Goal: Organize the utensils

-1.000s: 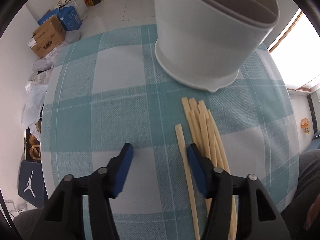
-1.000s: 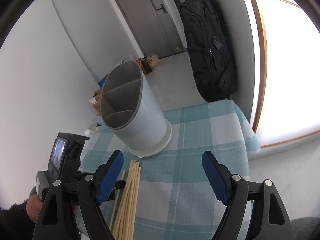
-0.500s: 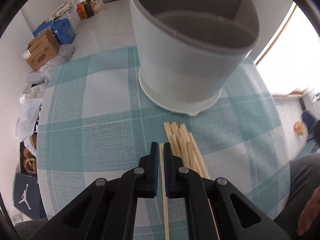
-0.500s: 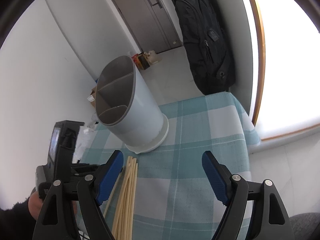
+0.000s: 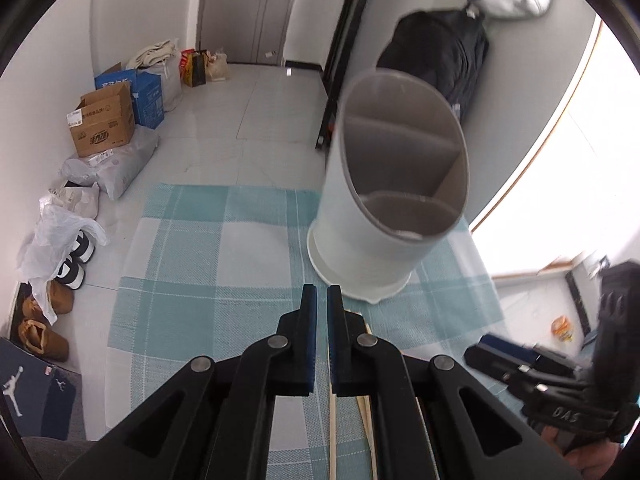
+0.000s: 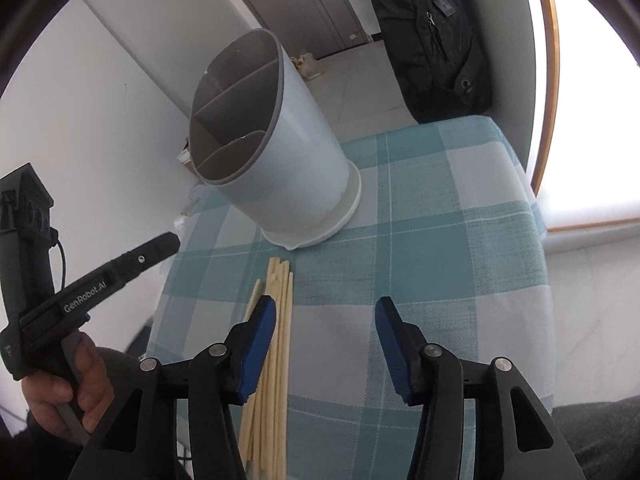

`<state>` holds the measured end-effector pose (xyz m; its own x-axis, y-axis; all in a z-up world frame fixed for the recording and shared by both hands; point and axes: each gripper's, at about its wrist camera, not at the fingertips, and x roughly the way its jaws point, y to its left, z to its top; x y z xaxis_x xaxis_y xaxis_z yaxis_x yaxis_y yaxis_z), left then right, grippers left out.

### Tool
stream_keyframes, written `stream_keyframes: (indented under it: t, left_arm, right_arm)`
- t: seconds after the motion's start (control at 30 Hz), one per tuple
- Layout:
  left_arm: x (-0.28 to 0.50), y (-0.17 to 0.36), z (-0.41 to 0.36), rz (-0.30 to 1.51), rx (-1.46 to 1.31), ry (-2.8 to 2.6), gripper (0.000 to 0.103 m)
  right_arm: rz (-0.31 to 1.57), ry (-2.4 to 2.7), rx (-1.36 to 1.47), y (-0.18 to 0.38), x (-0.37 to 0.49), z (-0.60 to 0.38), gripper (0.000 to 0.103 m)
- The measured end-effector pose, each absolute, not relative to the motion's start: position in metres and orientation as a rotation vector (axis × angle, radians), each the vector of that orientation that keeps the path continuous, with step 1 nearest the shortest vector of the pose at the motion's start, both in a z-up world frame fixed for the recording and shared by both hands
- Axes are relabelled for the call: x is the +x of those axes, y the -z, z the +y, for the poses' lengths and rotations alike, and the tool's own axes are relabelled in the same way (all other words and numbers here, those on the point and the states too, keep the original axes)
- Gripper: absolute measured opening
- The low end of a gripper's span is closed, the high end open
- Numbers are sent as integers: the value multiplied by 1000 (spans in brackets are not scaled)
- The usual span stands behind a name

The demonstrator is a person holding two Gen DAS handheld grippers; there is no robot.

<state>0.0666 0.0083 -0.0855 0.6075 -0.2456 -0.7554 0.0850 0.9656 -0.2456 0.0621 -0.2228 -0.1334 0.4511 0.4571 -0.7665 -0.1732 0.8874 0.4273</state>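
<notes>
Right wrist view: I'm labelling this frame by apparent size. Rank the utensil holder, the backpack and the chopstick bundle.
1. utensil holder
2. backpack, close to the holder and cut off at the top, so unsure
3. chopstick bundle, thinnest, partly hidden behind the right gripper

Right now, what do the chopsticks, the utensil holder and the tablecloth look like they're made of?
The chopsticks: probably bamboo or light wood, pale tan, matte and unpainted.
The utensil holder: likely plastic, with a smooth pale outer wall of faint sheen, a grey rim and thin moulded dividers.
The tablecloth: woven fabric, since a visible weave texture runs through the teal and white checks.
</notes>
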Motion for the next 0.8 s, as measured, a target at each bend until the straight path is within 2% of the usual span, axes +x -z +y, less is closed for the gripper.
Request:
stream_keyframes:
  t: [0.23,0.47,0.53,0.63,0.7,0.8]
  left_arm:
    - [67,81,34,833,-310,198,1]
    - [80,104,68,936,-439,210,1]
    - [83,105,72,955,-460,220,1]
    - [83,104,72,945,-450,247,1]
    - [83,105,70,957,-438,269,1]
    - [85,111,69,993,-430,289,1]
  right_arm:
    - [1145,-432,332,143,79,-192,40]
    - [1251,-376,159,163,110,-144,40]
    - [1268,-360,130,168,117,-137,37]
    - [1296,-355,131,173,125,-131,26]
    - [1292,-348,123,172,126,-129,15]
    - [1288,-346,154,171,124,-132,6]
